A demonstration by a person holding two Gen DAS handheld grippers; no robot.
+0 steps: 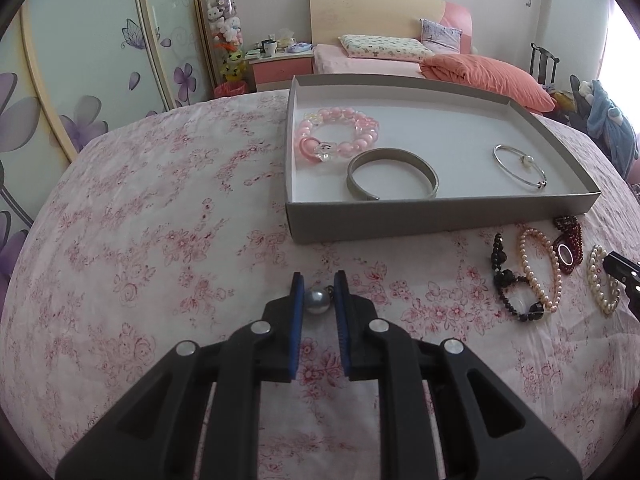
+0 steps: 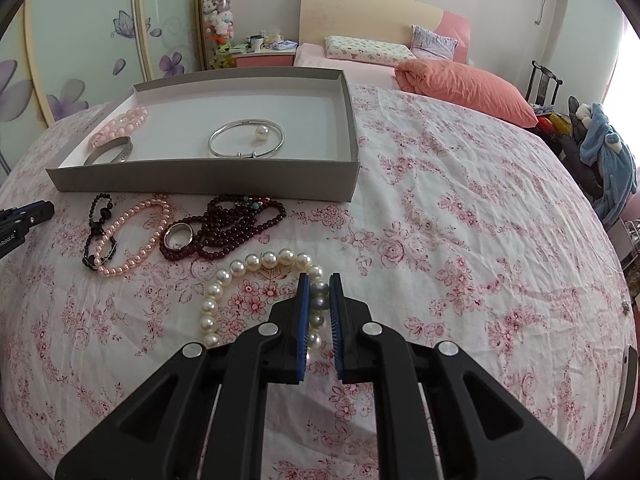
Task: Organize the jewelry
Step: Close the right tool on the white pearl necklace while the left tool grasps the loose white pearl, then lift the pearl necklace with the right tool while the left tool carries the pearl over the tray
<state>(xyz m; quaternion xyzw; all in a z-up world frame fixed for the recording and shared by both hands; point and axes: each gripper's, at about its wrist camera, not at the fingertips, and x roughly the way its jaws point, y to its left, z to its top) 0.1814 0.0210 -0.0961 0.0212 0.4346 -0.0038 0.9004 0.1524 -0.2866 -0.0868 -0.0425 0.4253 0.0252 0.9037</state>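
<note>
1. Resting on the flower-print cloth (image 2: 460, 220) of the worktop was a shallow grey box (image 1: 420, 220), open at the top, with a white floor.
2. Inside the box lay three pieces: a pink bead bracelet (image 1: 338, 136) toward its left side, a dull metal bangle (image 1: 392, 174) touching the near wall, and a thin silver bangle (image 1: 519, 167) carrying one pearl, toward the right.
3. Outside the box, just in front of its near wall, lay a black bead bracelet (image 2: 98, 232), a pink pearl strand (image 2: 136, 236), a coil of dark red beads (image 2: 236, 224) and a silver ring (image 2: 179, 237).
4. The left gripper (image 1: 319, 296) was drawn narrow, its blue pads pressing either side of a grey pearl (image 1: 318, 301) with a small dark piece attached behind it.
5. The right gripper (image 2: 318, 294) was nearly closed on the white pearl bracelet (image 2: 256, 272), pinching a few of its pearls while the rest of the loop lay on the cloth.
</note>
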